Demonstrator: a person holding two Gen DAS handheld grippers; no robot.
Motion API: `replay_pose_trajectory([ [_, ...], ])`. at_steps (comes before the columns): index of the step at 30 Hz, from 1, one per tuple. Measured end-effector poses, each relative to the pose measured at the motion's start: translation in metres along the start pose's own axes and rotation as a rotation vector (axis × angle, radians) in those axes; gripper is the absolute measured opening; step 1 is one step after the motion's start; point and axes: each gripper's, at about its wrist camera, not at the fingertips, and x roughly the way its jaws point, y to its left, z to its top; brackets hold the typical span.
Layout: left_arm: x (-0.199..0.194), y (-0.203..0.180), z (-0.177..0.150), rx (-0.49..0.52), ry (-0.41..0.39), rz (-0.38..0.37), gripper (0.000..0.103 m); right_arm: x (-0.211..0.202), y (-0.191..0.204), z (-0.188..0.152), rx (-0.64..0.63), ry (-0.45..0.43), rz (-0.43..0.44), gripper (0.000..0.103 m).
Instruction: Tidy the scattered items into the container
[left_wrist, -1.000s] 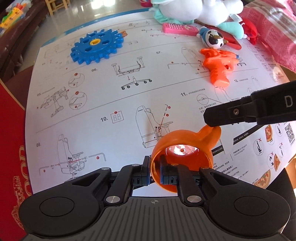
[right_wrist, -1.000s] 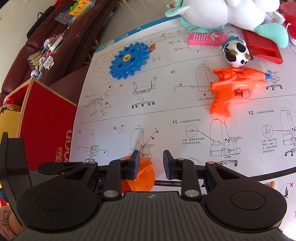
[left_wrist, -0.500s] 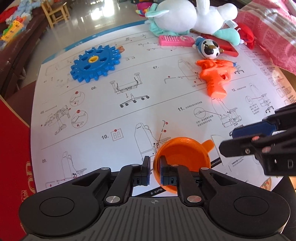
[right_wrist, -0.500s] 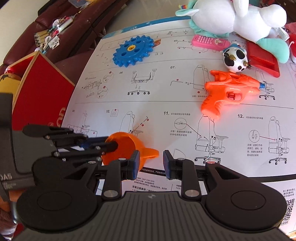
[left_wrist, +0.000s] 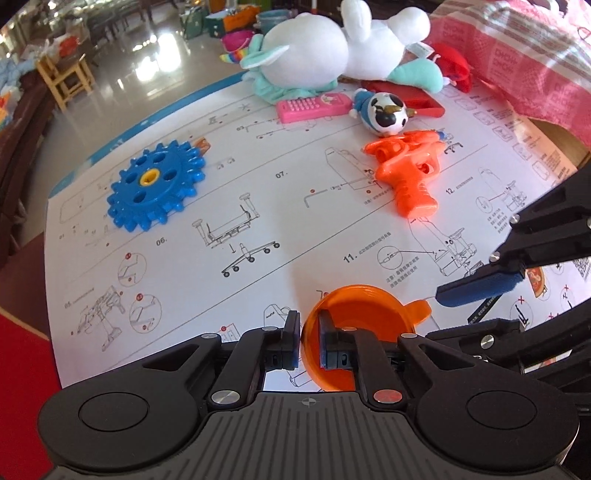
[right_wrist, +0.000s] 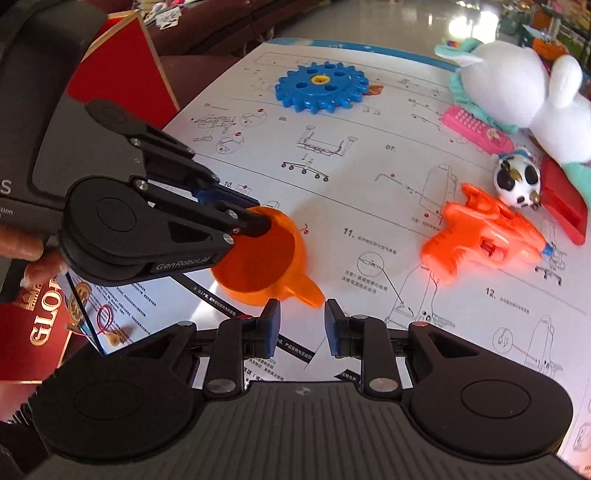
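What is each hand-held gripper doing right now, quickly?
Left hand-held gripper: shut on the orange cup, pinching its wall.
Right hand-held gripper: open, holding nothing; the cup's handle lies just ahead of it.

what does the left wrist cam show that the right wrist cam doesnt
Only the left wrist view: the yellow chair on the shiny floor, the pink patterned cloth, and the left tool head-on, clamped on the orange cup's rim, one finger inside.

Only the right wrist view: the red box at the sheet's edge, fingertips of a hand, and the right tool with nothing between its fingers.

Both: cup, blue gear, orange water gun, pink toy phone, cow ball, white plush.
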Motion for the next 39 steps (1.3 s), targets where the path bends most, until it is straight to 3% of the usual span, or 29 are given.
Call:
replay_pose_trajectory([
  [4,0.002,0.001,0.003,0.032,0.0,-0.012,0.007,0.011,-0.001,0.007,-0.097,0.03,-0.005,0.028],
  [6,0.002,0.002,0.005,0.029,0.002,-0.017,0.009,0.017,0.0,0.008,-0.122,0.049,0.0,0.022],
  [7,0.003,0.002,0.005,0.027,0.001,-0.017,0.014,0.02,0.001,0.007,-0.135,0.054,0.0,0.021],
  [8,0.003,0.002,0.005,0.024,0.002,-0.02,0.029,0.022,0.003,0.007,-0.139,0.057,0.005,0.02],
  [12,0.003,0.005,0.004,-0.004,0.042,0.013,0.036,0.026,0.007,0.006,-0.113,0.09,0.033,0.013],
  [13,0.003,0.007,0.003,-0.01,0.057,0.017,0.046,0.026,0.007,0.005,-0.106,0.093,0.03,0.013],
  [14,0.003,0.009,0.0,-0.019,0.071,0.016,0.046,0.027,0.006,0.004,-0.095,0.096,0.032,0.014],
  [15,0.003,0.011,-0.001,-0.027,0.074,0.012,0.046,0.027,0.006,0.004,-0.083,0.097,0.04,0.014],
  [18,0.008,0.015,-0.002,-0.059,0.101,-0.002,0.009,0.025,0.007,0.006,-0.07,0.081,0.044,0.015],
  [21,0.012,0.014,-0.002,-0.068,0.113,0.004,0.01,0.026,0.006,0.011,-0.049,0.064,0.041,0.02],
  [26,0.011,0.016,-0.004,-0.091,0.104,-0.01,0.009,0.032,0.01,0.008,-0.044,0.058,0.02,0.018],
  [31,0.004,0.014,-0.003,-0.117,0.094,0.013,0.006,0.025,0.01,0.008,0.006,0.061,0.026,0.016],
  [39,-0.022,0.01,-0.004,-0.119,0.065,0.044,0.006,0.003,0.025,0.008,-0.024,0.033,-0.017,0.016],
])
